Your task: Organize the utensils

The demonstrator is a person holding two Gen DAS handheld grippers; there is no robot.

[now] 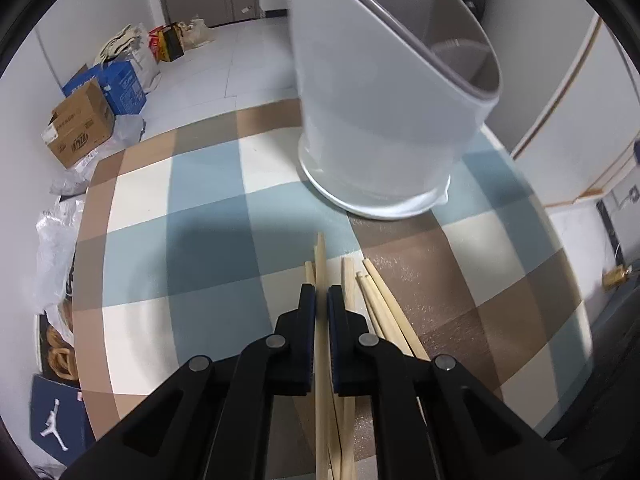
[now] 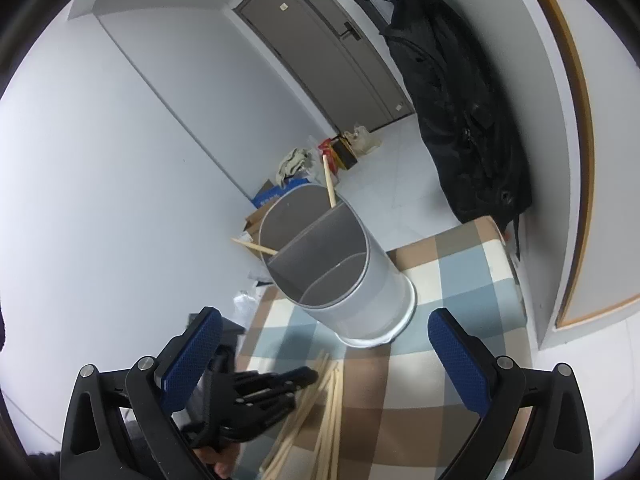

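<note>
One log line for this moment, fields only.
left hand-held gripper: shut on chopstick | right hand-held gripper: open, raised | utensil holder: two chopsticks in | chopstick pile: on table

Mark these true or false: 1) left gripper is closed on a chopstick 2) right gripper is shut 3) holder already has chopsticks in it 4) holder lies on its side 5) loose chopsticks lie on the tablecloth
1) The left gripper is closed on a chopstick. True: its fingers pinch one stick.
2) The right gripper is shut. False: its jaws stand wide apart and hold nothing.
3) The holder already has chopsticks in it. True: two sticks poke out of the rear compartment.
4) The holder lies on its side. False: it stands upright on the tablecloth.
5) Loose chopsticks lie on the tablecloth. True: a pile lies beside the left gripper.
</note>
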